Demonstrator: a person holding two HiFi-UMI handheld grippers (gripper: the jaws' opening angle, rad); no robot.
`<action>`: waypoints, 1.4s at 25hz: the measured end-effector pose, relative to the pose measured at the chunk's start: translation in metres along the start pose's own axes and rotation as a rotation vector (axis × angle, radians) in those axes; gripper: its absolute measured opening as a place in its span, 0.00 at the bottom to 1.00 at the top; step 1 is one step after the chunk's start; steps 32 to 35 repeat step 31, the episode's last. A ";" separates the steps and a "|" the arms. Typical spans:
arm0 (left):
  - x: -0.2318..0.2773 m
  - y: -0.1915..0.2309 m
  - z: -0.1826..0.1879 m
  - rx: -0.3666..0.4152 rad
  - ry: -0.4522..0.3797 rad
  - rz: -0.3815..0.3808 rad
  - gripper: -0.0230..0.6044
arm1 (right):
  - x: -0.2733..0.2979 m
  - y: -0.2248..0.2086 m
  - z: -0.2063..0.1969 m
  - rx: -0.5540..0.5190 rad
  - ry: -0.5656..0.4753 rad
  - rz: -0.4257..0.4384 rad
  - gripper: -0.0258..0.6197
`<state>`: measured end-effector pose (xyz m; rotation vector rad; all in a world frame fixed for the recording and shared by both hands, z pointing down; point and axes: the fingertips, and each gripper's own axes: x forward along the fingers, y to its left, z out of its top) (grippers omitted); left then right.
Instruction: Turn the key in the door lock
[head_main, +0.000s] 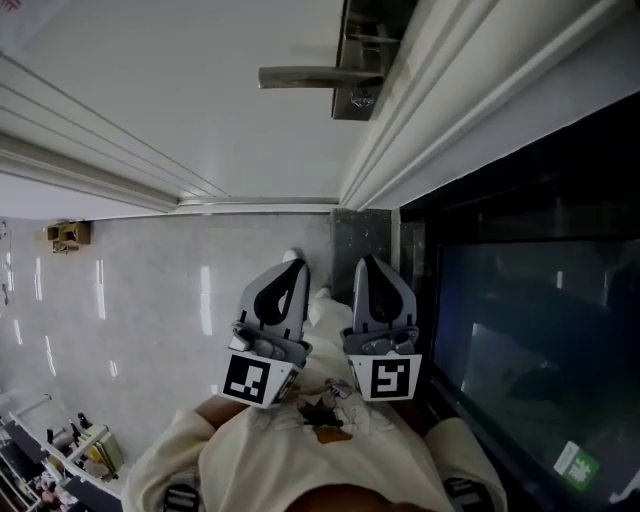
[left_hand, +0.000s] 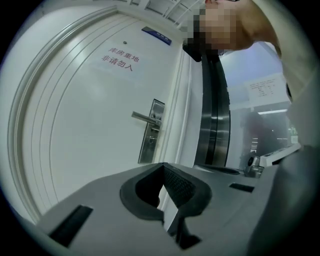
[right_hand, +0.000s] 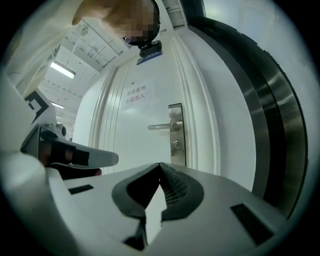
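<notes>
A white door (head_main: 200, 90) stands ahead, with a steel lock plate (head_main: 362, 50), a lever handle (head_main: 315, 77) and a keyhole cylinder (head_main: 362, 98) below the lever. Whether a key sits in the cylinder is too small to tell. Both grippers are held close to my body, well short of the door. My left gripper (head_main: 293, 260) is shut with nothing in it, and so is my right gripper (head_main: 366, 262) beside it. The lock plate (left_hand: 151, 132) appears beyond the left gripper (left_hand: 162, 165) in the left gripper view. The right gripper view shows the cylinder (right_hand: 175, 145) above the right gripper (right_hand: 160, 164).
A dark glass panel (head_main: 520, 330) in a steel frame (right_hand: 280, 115) runs along the right of the door. A printed notice (left_hand: 117, 58) is on the door. Pale tiled floor (head_main: 150, 290) lies to the left, with small items (head_main: 80, 450) at the lower left.
</notes>
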<state>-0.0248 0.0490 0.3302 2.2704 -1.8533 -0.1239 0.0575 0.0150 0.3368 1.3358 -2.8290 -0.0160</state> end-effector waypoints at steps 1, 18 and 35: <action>-0.007 -0.009 -0.001 0.011 0.019 -0.014 0.05 | -0.009 0.002 0.002 0.010 0.003 -0.001 0.05; -0.060 -0.012 0.003 0.041 0.005 -0.053 0.05 | -0.040 0.057 0.018 -0.010 -0.015 0.022 0.05; -0.077 0.010 0.009 0.054 0.017 -0.030 0.04 | -0.031 0.077 0.022 -0.011 -0.028 0.042 0.05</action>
